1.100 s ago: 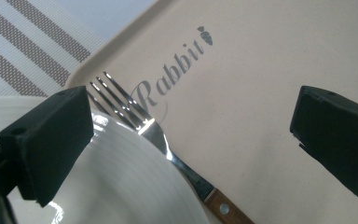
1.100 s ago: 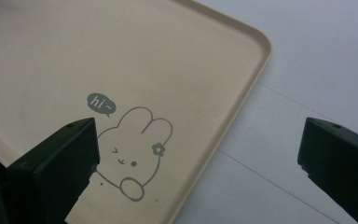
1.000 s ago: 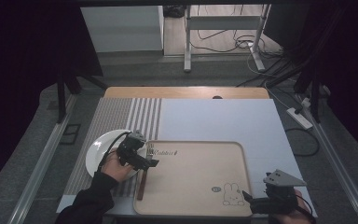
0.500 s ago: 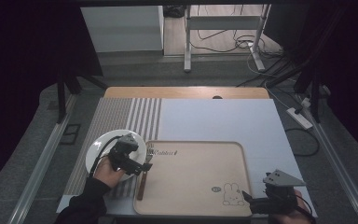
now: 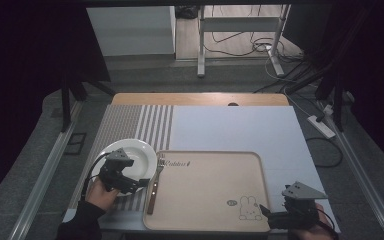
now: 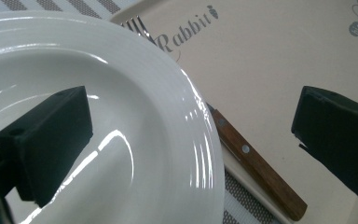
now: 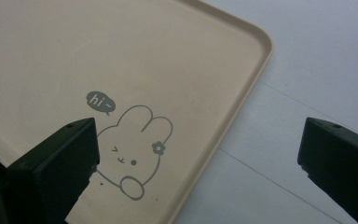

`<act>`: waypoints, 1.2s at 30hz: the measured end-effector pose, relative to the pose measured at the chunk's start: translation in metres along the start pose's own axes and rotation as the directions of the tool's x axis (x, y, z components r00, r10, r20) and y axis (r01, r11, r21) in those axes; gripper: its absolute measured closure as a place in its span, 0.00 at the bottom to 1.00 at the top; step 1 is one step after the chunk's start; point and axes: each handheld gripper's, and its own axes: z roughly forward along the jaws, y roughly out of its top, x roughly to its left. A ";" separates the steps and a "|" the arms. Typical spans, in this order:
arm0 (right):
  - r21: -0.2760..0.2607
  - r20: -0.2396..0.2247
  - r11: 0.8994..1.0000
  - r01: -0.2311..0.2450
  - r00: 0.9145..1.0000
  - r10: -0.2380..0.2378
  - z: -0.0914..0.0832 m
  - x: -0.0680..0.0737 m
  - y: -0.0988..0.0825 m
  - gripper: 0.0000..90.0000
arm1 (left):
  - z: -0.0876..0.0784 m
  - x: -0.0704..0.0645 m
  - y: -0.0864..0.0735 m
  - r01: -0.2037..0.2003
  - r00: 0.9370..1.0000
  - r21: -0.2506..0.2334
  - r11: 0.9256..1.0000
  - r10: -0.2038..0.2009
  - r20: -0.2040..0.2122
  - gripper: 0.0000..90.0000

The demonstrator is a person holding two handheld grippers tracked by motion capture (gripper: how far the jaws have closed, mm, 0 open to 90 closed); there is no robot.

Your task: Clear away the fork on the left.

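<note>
Left gripper (image 5: 141, 183) has shifted left off the fork (image 5: 154, 184), jaws open astride the plate (image 5: 130, 150) rim, probably next pick; right gripper (image 5: 266, 212) idles open.

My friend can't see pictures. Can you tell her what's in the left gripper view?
A shiny white plate sits between the two open black jaws of the left tool. Past its rim lies a fork with a wooden handle, on the edge of a beige tray printed with the word Rabbit.
</note>
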 end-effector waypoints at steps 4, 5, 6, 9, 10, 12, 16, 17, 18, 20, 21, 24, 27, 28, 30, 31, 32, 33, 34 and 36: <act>0.001 0.001 1.000 -0.001 1.000 0.001 0.000 0.000 0.000 0.00 | -0.007 -0.002 -0.007 0.002 1.000 -0.013 1.000 -0.002 -0.006 0.00; -0.001 0.001 1.000 -0.001 1.000 0.001 0.000 0.000 0.000 0.00 | -0.008 -0.003 -0.009 0.004 1.000 -0.018 1.000 -0.004 -0.007 0.00; 0.002 0.001 1.000 0.000 1.000 0.000 0.000 0.000 0.000 0.00 | -0.010 -0.003 -0.010 0.005 1.000 -0.021 1.000 -0.006 -0.012 0.00; 0.002 0.000 1.000 0.001 1.000 -0.001 0.000 0.000 0.000 0.00 | -0.015 -0.004 -0.016 0.014 1.000 -0.031 0.999 -0.015 -0.022 0.00; 0.002 0.000 1.000 0.002 1.000 -0.002 0.000 0.000 0.000 0.00 | -0.017 -0.005 -0.018 0.021 0.999 -0.035 0.999 -0.022 -0.023 0.00; 0.001 -0.001 1.000 0.001 1.000 -0.001 0.000 0.000 0.000 0.00 | -0.020 -0.005 -0.021 0.029 0.999 -0.041 0.999 -0.030 -0.026 0.00; -0.001 -0.001 1.000 0.000 1.000 0.000 0.000 0.000 0.000 0.00 | -0.026 -0.006 -0.030 0.048 0.998 -0.051 0.998 -0.049 -0.030 0.00; 0.000 -0.001 1.000 0.000 1.000 0.000 0.000 0.000 0.000 0.00 | -0.028 -0.006 -0.031 0.048 0.998 -0.051 0.998 -0.050 -0.032 0.00; 0.000 -0.001 1.000 0.000 1.000 0.000 0.000 0.000 0.000 0.00 | -0.029 -0.006 -0.034 0.055 0.998 -0.056 0.997 -0.057 -0.033 0.00; -0.001 -0.001 1.000 -0.001 1.000 0.001 0.000 0.000 0.000 0.00 | -0.032 -0.006 -0.037 0.062 0.997 -0.058 0.996 -0.064 -0.040 0.00; 0.001 -0.001 1.000 0.000 1.000 0.000 0.000 0.000 0.000 0.00 | -0.034 -0.006 -0.039 0.065 0.997 -0.060 0.996 -0.067 -0.042 0.00; -0.001 -0.003 1.000 -0.003 1.000 0.003 0.000 0.000 0.000 0.00 | -0.038 -0.007 -0.045 0.078 0.995 -0.067 0.995 -0.082 -0.055 0.00; -0.001 -0.003 1.000 -0.003 1.000 0.003 0.000 0.000 0.000 0.00 | -0.042 -0.008 -0.050 0.085 0.994 -0.068 0.994 -0.089 -0.068 0.00; 0.000 -0.002 1.000 -0.002 1.000 0.002 0.000 0.000 0.000 0.00 | -0.043 -0.008 -0.052 0.088 0.993 -0.067 0.994 -0.092 -0.071 0.00; 0.000 -0.003 1.000 -0.002 1.000 0.002 0.000 0.000 0.000 0.00 | -0.046 -0.009 -0.055 0.089 0.993 -0.070 0.994 -0.094 -0.076 0.00; -0.001 -0.003 1.000 -0.002 1.000 0.002 0.000 0.000 0.000 0.00 | -0.048 -0.010 -0.057 0.089 0.992 -0.082 0.993 -0.095 -0.081 0.00; -0.002 -0.003 1.000 -0.003 1.000 0.003 0.000 0.000 0.000 0.00 | -0.050 -0.011 -0.058 0.091 0.992 -0.085 0.992 -0.098 -0.081 0.00; -0.001 -0.003 1.000 -0.004 1.000 0.004 0.000 0.000 0.000 0.00 | -0.051 -0.011 -0.059 0.091 0.992 -0.084 0.992 -0.098 -0.084 0.00; 0.000 -0.004 1.000 -0.004 1.000 0.004 0.000 0.000 0.000 0.00 | -0.052 -0.012 -0.060 0.090 0.991 -0.087 0.992 -0.097 -0.089 0.00; -0.001 -0.003 1.000 -0.003 1.000 0.003 0.000 0.000 0.000 0.00 | -0.053 -0.013 -0.061 0.089 0.990 -0.085 0.992 -0.097 -0.100 0.00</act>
